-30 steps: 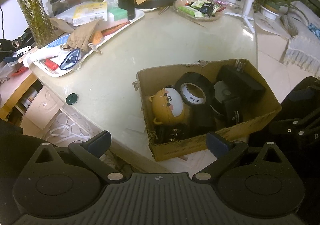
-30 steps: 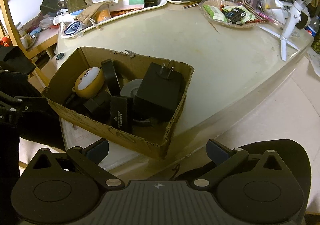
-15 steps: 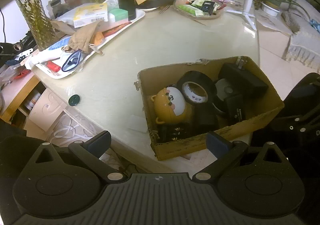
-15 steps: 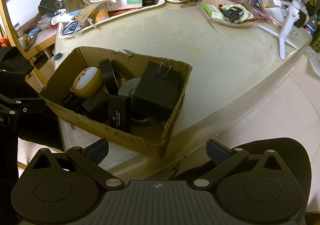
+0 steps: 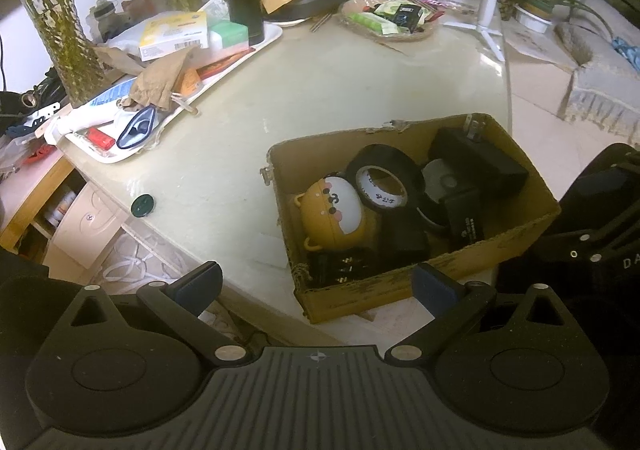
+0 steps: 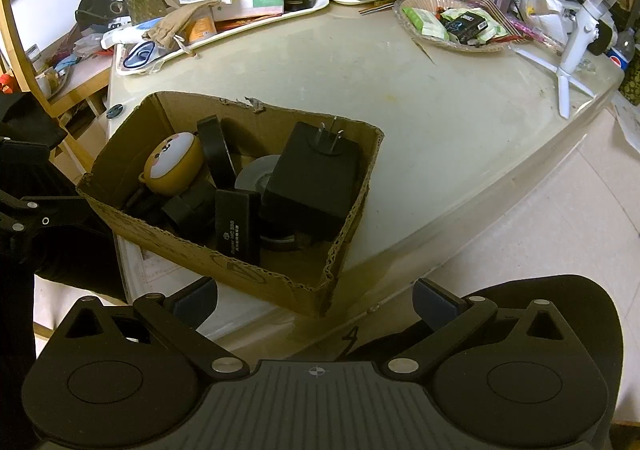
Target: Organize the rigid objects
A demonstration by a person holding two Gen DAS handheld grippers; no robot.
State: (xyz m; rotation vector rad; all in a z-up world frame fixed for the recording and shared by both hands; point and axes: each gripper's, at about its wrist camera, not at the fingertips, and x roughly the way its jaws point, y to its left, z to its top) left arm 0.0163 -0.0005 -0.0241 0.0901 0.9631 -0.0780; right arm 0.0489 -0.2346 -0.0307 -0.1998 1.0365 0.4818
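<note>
- The pale glossy stone worktop point(image 5: 328, 90) carries the open brown cardboard box point(image 5: 516, 234) at its near edge; in the right wrist view the box's near corner seems to overhang the rim, so a downward push there could tip it off.
- The box is the place where the task's rigid things sit, packed close and leaning on each other.
- The large black power adapter with upright metal prongs point(image 6: 316, 178) rests tilted against the right wall; lifting it carelessly could shift the pieces beneath it.
- The black roll of tape with a white core point(image 5: 382, 186) stands on edge against the yellow bear-faced round container point(image 5: 334, 216); pulling either one would likely let the other topple.
- The slim black rectangular device with white lettering point(image 6: 236, 228) is wedged upright at the front wall, a tight spot where a finger could catch the cardboard.
- The left hand-held gripper point(image 5: 316, 284) hangs just short of the box, released and holding nothing.
- The right hand-held gripper point(image 6: 316, 296) is likewise spread wide and unladen, near the box's front corner.
</note>
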